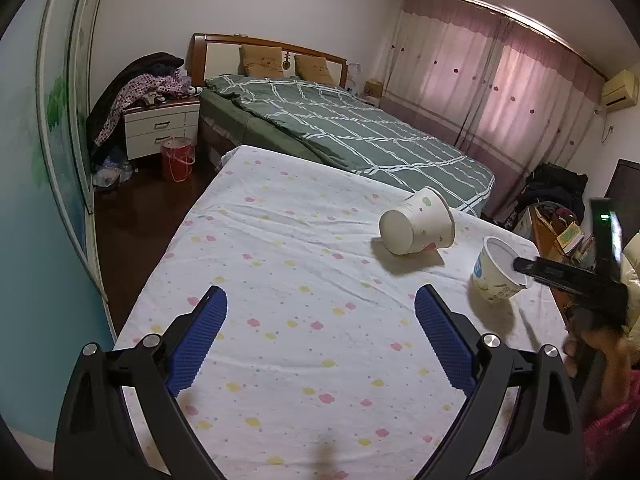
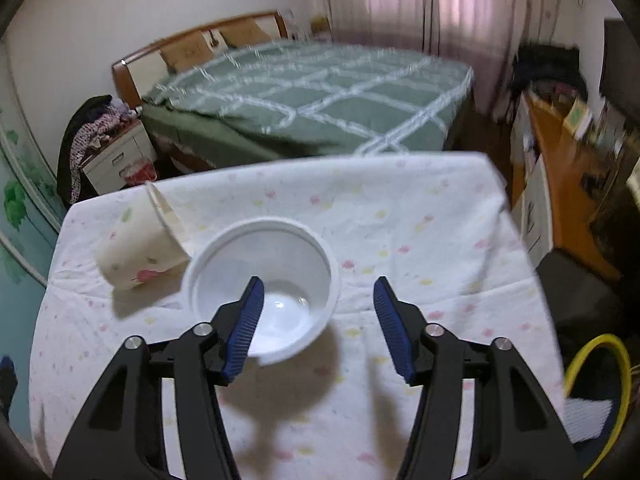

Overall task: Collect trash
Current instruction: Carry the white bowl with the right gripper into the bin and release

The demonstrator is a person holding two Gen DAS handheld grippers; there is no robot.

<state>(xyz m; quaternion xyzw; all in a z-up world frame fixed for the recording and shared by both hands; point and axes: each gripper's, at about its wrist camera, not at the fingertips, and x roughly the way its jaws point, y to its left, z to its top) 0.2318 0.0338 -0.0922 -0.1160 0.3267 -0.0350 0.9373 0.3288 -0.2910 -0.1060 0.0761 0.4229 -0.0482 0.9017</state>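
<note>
A flowered paper cup (image 1: 420,224) (image 2: 140,252) lies on its side on the table's white spotted cloth (image 1: 280,280). Just right of it is a white plastic tub (image 1: 498,274) (image 2: 260,280), tilted, with a shadow under it. My right gripper (image 2: 319,284) is open: its left finger dips inside the tub, its right finger stands well clear of the tub's outer wall, so the pads do not press it. In the left wrist view one of that gripper's fingers (image 1: 536,270) reaches over the tub's rim. My left gripper (image 1: 320,296) hangs open over bare cloth, nothing between its pads.
A bed with a green checked quilt (image 1: 360,132) stands beyond the table. A red bucket (image 1: 176,160) sits on the floor by a white nightstand (image 1: 160,128). A yellow-rimmed container (image 2: 600,392) is on the floor right of the table, near a cluttered orange desk (image 2: 560,168).
</note>
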